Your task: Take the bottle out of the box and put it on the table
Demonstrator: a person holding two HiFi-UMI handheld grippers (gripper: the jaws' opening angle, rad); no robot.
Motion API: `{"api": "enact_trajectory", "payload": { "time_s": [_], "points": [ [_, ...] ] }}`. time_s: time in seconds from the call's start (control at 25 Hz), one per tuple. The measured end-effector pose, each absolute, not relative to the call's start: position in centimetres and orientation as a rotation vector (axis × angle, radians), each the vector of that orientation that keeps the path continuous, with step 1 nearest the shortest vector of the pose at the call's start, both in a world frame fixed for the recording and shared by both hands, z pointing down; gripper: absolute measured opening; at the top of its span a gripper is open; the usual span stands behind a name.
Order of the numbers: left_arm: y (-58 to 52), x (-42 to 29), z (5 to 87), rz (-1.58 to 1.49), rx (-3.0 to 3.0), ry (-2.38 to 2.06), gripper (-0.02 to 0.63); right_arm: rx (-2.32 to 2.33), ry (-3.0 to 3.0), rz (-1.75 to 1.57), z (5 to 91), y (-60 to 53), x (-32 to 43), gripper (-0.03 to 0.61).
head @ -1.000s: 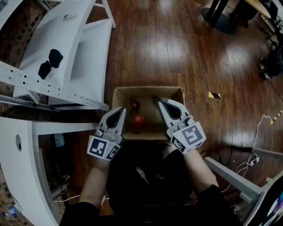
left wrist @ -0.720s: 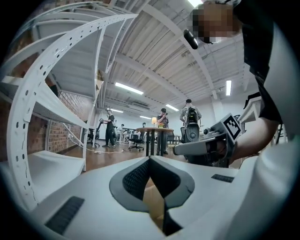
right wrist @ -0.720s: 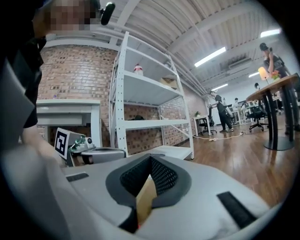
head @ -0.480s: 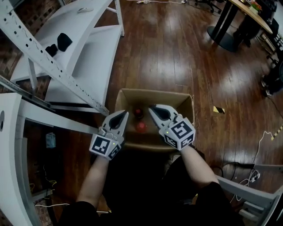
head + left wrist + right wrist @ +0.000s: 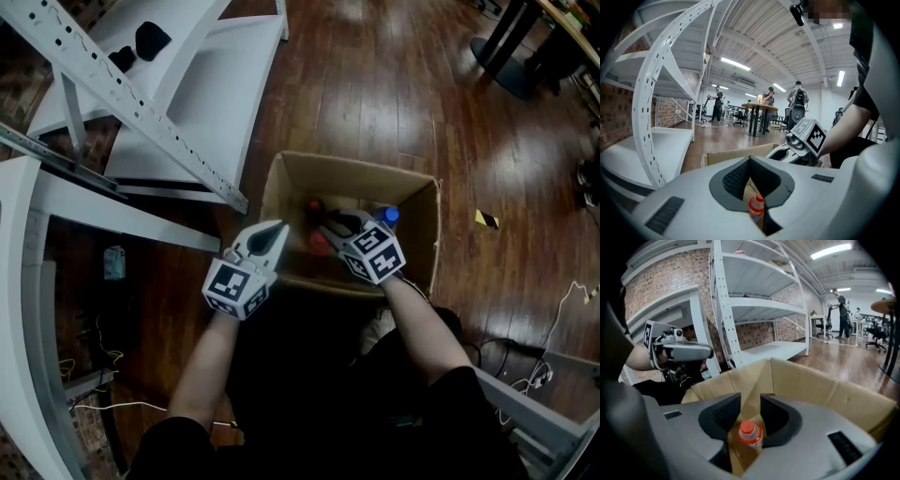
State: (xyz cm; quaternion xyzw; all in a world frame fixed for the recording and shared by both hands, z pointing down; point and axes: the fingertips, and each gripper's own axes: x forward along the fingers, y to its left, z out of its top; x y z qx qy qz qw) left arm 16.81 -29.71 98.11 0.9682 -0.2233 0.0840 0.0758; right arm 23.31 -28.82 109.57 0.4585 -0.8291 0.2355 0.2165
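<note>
An open cardboard box (image 5: pixel 356 167) stands on the wooden floor in front of me. Inside it are red-capped bottles (image 5: pixel 314 204) and a blue-capped bottle (image 5: pixel 387 217). My right gripper (image 5: pixel 328 223) reaches down into the box, its jaws opening. In the right gripper view a red-capped bottle (image 5: pixel 750 433) stands upright just below and between the parted fingers of the right gripper (image 5: pixel 750 401), untouched. My left gripper (image 5: pixel 272 234) hovers shut at the box's near left edge. In the left gripper view a red-capped bottle (image 5: pixel 756 206) shows beyond the left gripper's (image 5: pixel 750 161) closed tips.
A white metal shelving rack (image 5: pixel 187 103) with two black objects (image 5: pixel 150 39) stands left of the box. A white table edge (image 5: pixel 28 309) lies at far left. Cables (image 5: pixel 562 300) trail on the floor at right. People (image 5: pixel 768 101) stand by a distant table.
Both grippers have sunk toward the box. The right one has tipped downward and gone inside it, and its jaws have parted. The left one has come down to the box's left edge.
</note>
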Motion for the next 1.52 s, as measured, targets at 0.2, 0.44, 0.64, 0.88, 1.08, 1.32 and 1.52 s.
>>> {"api": "enact_trajectory", "payload": {
  "time_s": [0.2, 0.44, 0.64, 0.88, 1.08, 1.32, 1.52],
  "points": [
    [-29.6, 15.8, 99.4, 0.328, 2.884, -0.718, 0.004, 1.144, -2.220, 0.746, 115.3, -27.9, 22.4, 0.269],
    [-29.6, 15.5, 100.6, 0.410, 2.876, -0.759, 0.005, 1.024, -2.114, 0.827, 121.1, -27.3, 21.7, 0.345],
    [-29.4, 15.2, 101.9, 0.473, 2.859, -0.768, 0.005, 0.925, -2.067, 0.826, 124.9, -27.3, 20.9, 0.347],
    [-29.5, 14.4, 103.3, 0.492, 2.825, -0.794, 0.004, 0.919, -2.104, 0.801, 126.4, -27.9, 20.0, 0.390],
    [-29.2, 14.2, 104.4, 0.519, 2.809, -0.791, 0.005, 0.895, -2.109, 0.785, 127.2, -27.7, 19.0, 0.390],
    [-29.3, 14.1, 104.6, 0.519, 2.815, -0.809, 0.004, 0.874, -2.025, 0.761, 129.1, -27.2, 19.1, 0.341],
    [-29.2, 13.9, 104.6, 0.504, 2.813, -0.829, 0.004, 0.952, -2.030, 0.824, 128.6, -27.8, 19.4, 0.345]
  ]
}}
